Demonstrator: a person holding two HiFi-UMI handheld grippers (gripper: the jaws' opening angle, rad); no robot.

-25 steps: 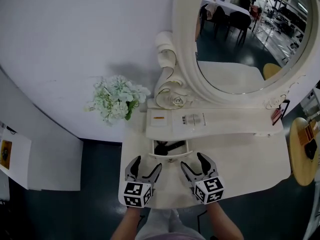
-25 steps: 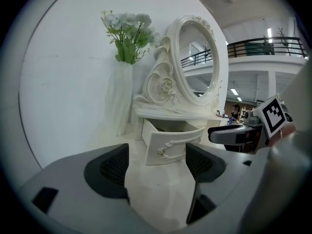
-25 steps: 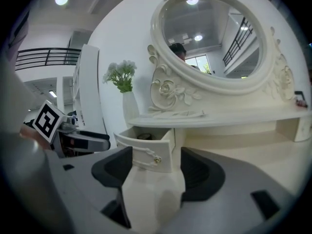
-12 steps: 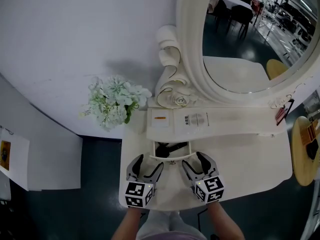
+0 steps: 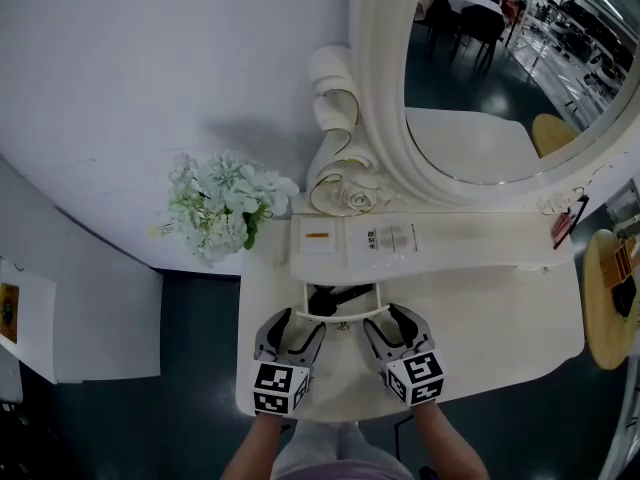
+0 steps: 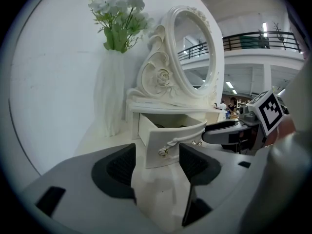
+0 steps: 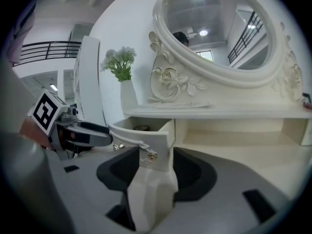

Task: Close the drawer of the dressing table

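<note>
left gripper (image 5: 296, 326) sits at the left end of the drawer (image 5: 345, 314), its jaws half spread and just narrowing, the front panel's corner between them though no pad plainly presses it; the drawer juts open from under the shelf of the dressing table (image 5: 490, 318), not yet shut; right gripper (image 5: 388, 322) mirrors it at the right end, jaws likewise drawing in around the other corner; both look set to brace the front and push it home
</note>
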